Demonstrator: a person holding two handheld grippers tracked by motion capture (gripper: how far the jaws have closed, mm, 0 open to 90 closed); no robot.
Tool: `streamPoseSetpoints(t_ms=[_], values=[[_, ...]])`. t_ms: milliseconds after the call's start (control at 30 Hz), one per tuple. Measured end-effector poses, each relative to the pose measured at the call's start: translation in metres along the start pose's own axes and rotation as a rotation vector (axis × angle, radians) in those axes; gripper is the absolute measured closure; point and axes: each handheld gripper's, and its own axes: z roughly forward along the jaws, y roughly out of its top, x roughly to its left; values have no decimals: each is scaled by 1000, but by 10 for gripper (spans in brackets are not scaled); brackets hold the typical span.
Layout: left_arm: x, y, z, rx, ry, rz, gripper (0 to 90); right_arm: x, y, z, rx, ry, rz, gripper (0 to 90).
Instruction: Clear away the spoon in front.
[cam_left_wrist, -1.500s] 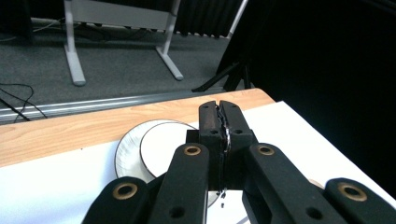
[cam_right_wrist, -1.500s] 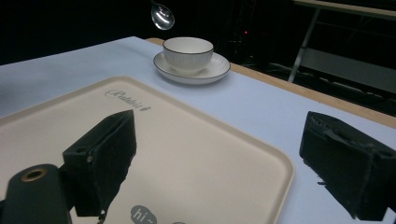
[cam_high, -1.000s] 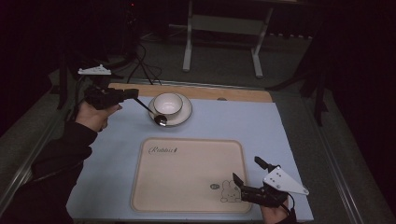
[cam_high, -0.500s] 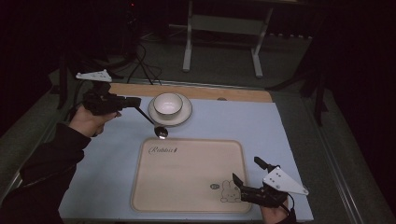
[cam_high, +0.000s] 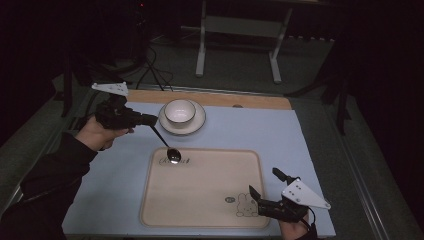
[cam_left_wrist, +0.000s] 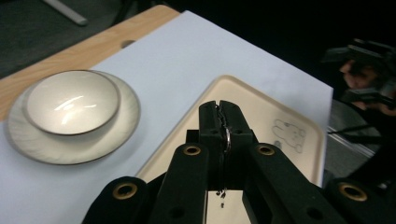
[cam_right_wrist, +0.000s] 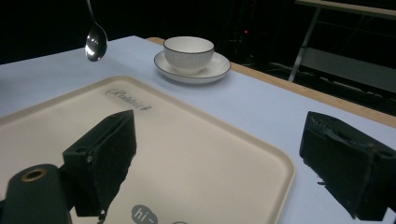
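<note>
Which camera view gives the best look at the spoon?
The right gripper view: the spoon hangs clear, its shiny bowl sharp above the tray. The high view shows the whole spoon, small and dim, held by the left gripper. The left gripper view shows a sliver of handle between the shut jaws.

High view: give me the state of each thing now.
Spoon: held in the air, bowl end over the tray's corner.
Left gripper: shut on the spoon.
Right gripper: open, holding nothing.
Bowl: upright on saucer, looks empty.
Tray: flat, nothing on it.
</note>
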Motion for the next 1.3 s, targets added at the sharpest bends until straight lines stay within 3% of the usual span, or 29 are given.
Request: streamPoseSetpoints(t_ms=[267, 533, 667, 1233, 1300], values=[[-4, -5, 8, 44, -49, 22, 895, 0, 0, 0, 3, 2, -2, 109], [-9, -12, 20, 129, -104, 51, 894, 1, 0, 1, 7, 3, -2, 109], [-11, -16, 30, 196, -146, 69, 894, 1, 0, 1, 8, 3, -3, 108], [-20, -25, 64, 341, -271, 119, 894, 0, -1, 1, 11, 4, -3, 109], [-21, -26, 66, 346, -269, 124, 894, 0, -1, 1, 12, 5, -2, 109]])
